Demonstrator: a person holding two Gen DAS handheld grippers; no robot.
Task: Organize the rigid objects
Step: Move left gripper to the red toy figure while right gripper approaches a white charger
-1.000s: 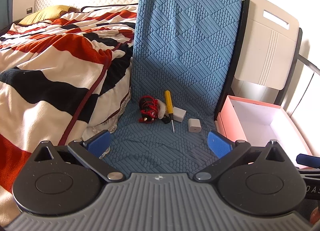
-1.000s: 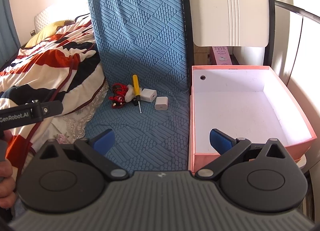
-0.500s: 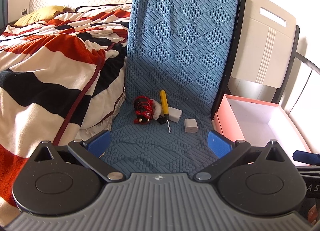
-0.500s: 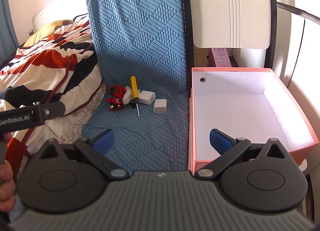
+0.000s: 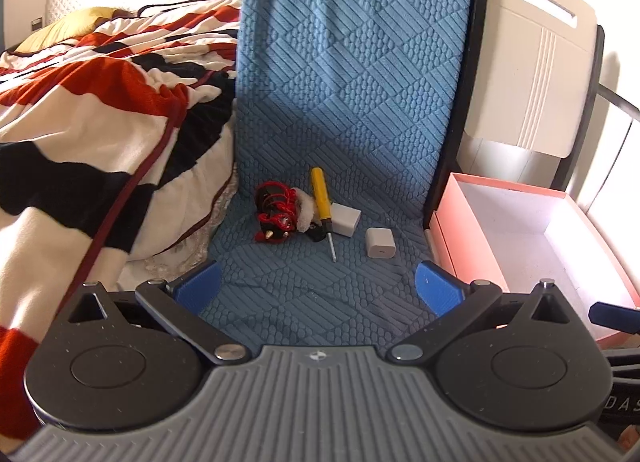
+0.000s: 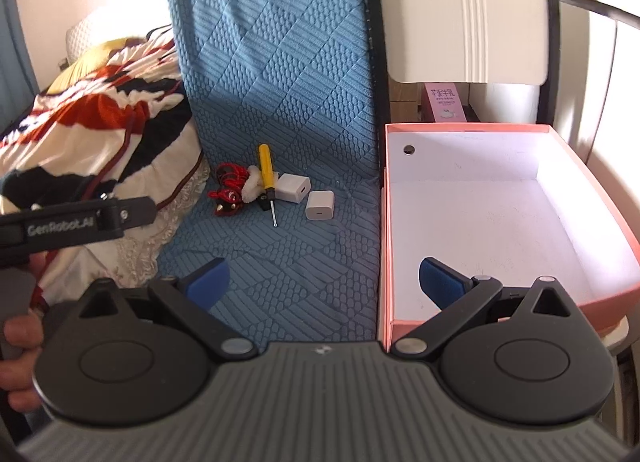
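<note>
- The left gripper [image 5: 318,282] is held level above the front of the blue seat cover [image 5: 312,294], its blue pads spread wide with nothing between them.
- The right gripper [image 6: 324,282] is likewise spread and holds nothing; its left pad is over the cover, its right pad over the near wall of the pink box [image 6: 516,218].
- The person's left hand [image 6: 20,350] wraps the left tool's handle (only its fingers show at the right view's edge).
- Ahead of both tongs, well apart from the pads, the clutter sits on the seat: a yellow screwdriver [image 5: 322,202] tip toward the camera, a red cable bundle [image 5: 276,216] just left of it, a white charger [image 5: 346,220] touching its right side, and a second white charger [image 5: 380,243] nearer the box.
- The pink box stands beside the seat on the right, white inside.
</note>
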